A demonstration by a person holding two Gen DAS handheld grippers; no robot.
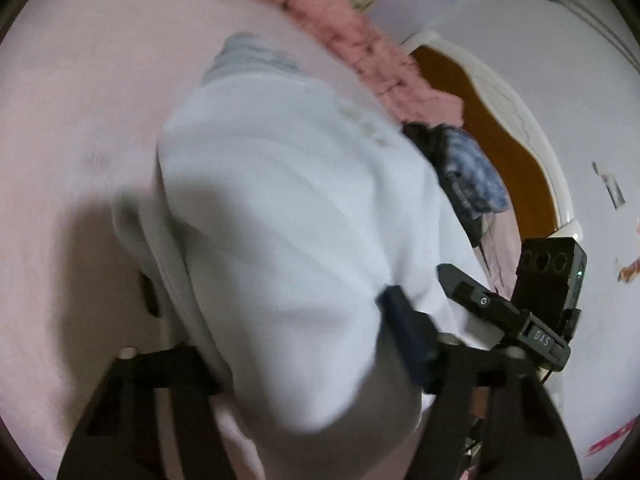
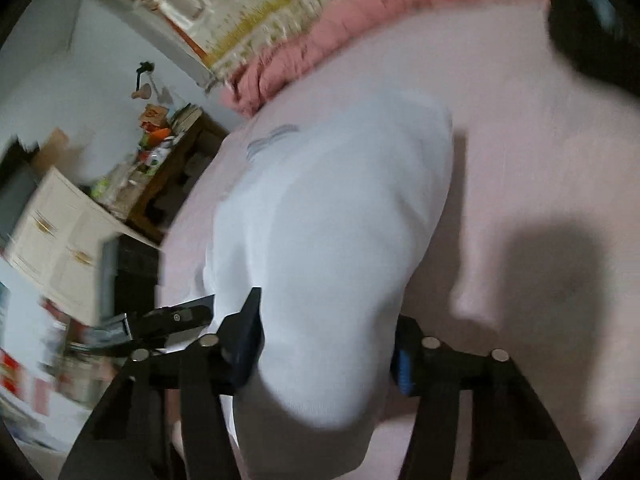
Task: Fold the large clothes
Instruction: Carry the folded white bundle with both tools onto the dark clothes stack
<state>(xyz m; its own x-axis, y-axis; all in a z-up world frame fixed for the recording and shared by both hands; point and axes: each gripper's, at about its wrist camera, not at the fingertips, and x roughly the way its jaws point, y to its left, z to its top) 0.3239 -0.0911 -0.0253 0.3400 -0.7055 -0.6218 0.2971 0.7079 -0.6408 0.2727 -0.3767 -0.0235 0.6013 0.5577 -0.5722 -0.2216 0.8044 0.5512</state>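
A large white garment (image 1: 280,208) with a grey print near its far end lies over the pink bed sheet (image 1: 72,120). In the left wrist view its near edge is bunched between my left gripper's (image 1: 276,312) fingers, which are shut on it and lift it. The right gripper shows as a black body at the right (image 1: 500,312). In the right wrist view the same white garment (image 2: 332,220) is pinched between my right gripper's (image 2: 328,332) fingers and hangs up from the pink bed sheet (image 2: 540,160). Both views are blurred by motion.
A pink ruffled blanket (image 1: 360,44) lies along the bed's far edge. A dark and blue piece of clothing (image 1: 464,168) lies beside the garment. A white and brown headboard (image 1: 500,120) stands at the right. A cream cabinet (image 2: 60,240) and a cluttered wooden shelf (image 2: 168,160) stand beside the bed.
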